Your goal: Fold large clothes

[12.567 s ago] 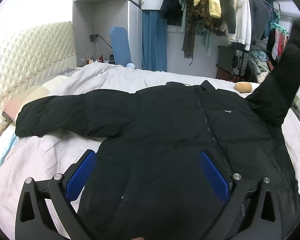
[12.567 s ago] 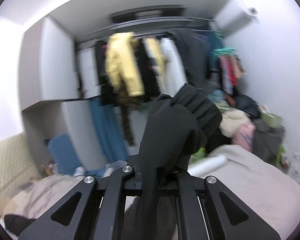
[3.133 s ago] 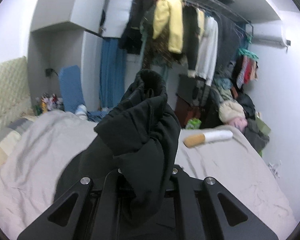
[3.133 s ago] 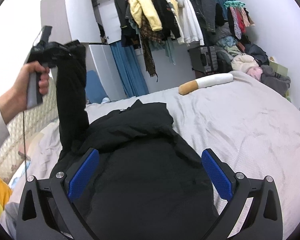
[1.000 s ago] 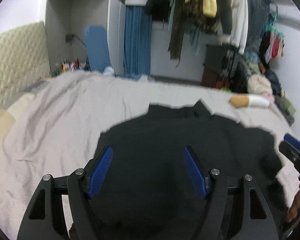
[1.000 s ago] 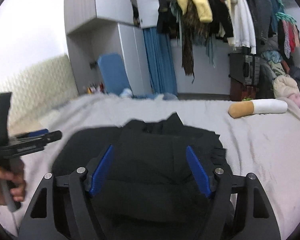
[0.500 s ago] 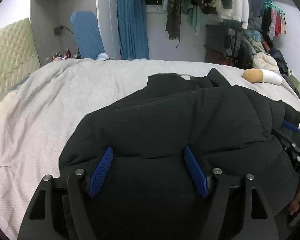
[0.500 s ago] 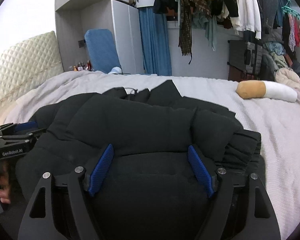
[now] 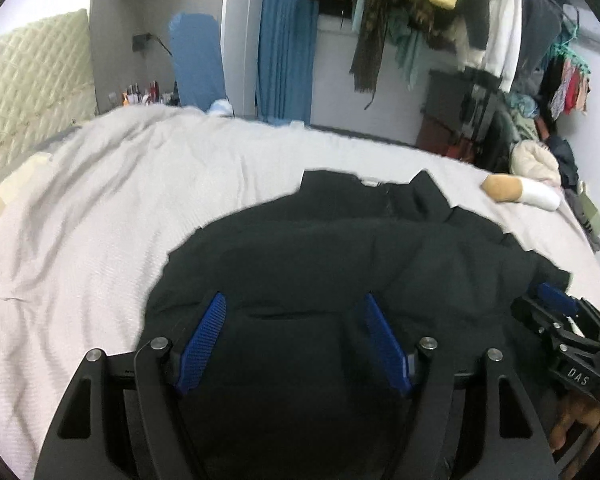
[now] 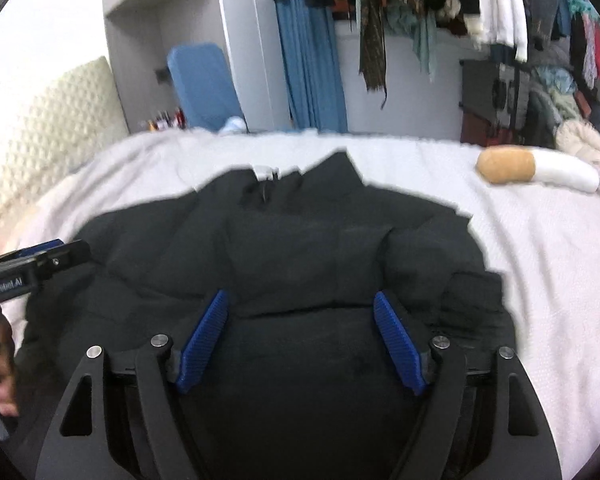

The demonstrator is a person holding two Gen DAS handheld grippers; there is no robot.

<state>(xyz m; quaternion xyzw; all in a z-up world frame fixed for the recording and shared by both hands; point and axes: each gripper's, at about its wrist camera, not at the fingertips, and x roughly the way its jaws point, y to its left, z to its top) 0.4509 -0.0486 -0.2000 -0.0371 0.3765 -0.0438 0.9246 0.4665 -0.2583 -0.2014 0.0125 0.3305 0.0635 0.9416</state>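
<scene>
A black puffer jacket (image 9: 340, 256) lies on the light grey bed sheet (image 9: 100, 208), both sleeves folded in over its body, collar pointing away from me. It also shows in the right wrist view (image 10: 300, 248). My left gripper (image 9: 294, 316) is open, blue pads over the jacket's lower part, holding nothing. My right gripper (image 10: 300, 314) is open over the same lower part. The right gripper also shows at the right edge of the left wrist view (image 9: 556, 312), and the left gripper at the left edge of the right wrist view (image 10: 32, 264).
A cigarette-shaped pillow (image 10: 536, 170) lies on the bed at far right. A quilted headboard (image 9: 28, 92) is at the left. A blue chair (image 9: 198, 60), a blue curtain and a rack of hanging clothes (image 9: 440, 8) stand beyond the bed.
Both grippers have pulled back slightly from the jacket and stay open. The jacket lies still, sleeves folded in.
</scene>
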